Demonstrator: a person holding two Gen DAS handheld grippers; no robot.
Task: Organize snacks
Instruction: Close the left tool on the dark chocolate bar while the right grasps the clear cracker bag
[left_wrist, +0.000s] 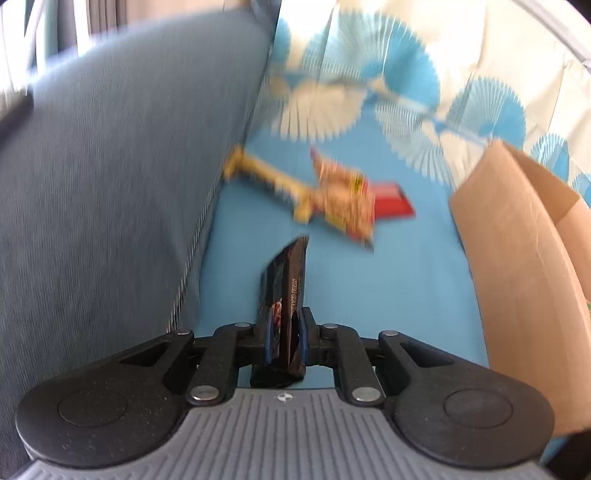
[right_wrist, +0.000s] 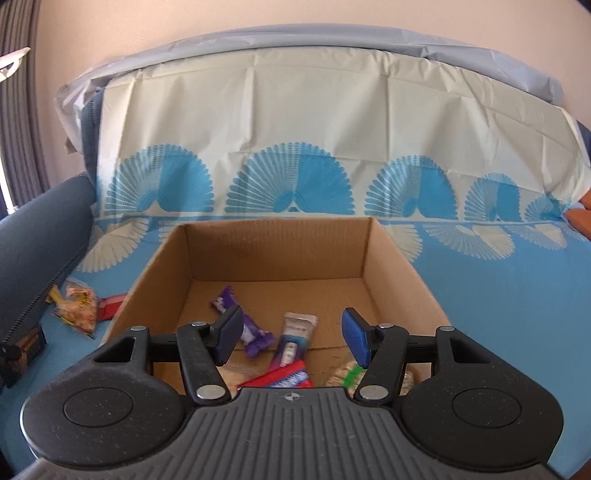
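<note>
While the left claw (left_wrist: 284, 334) pinches a dark snack packet (left_wrist: 286, 291) — right claw (right_wrist: 291, 338) gapes

The cardboard box (right_wrist: 391, 266) is showing matt, faintly ribbed brown walls. The dark snack packet (left_wrist: 286, 295) is showing glossy film. The printed cover (right_wrist: 295, 122) is looking like thin creased plastic sheeting. The sofa arm (left_wrist: 110, 166) is showing ribbed woven cloth. The right claw (right_wrist: 291, 338) is showing matt speckled black plastic with bright metal pins.
</note>
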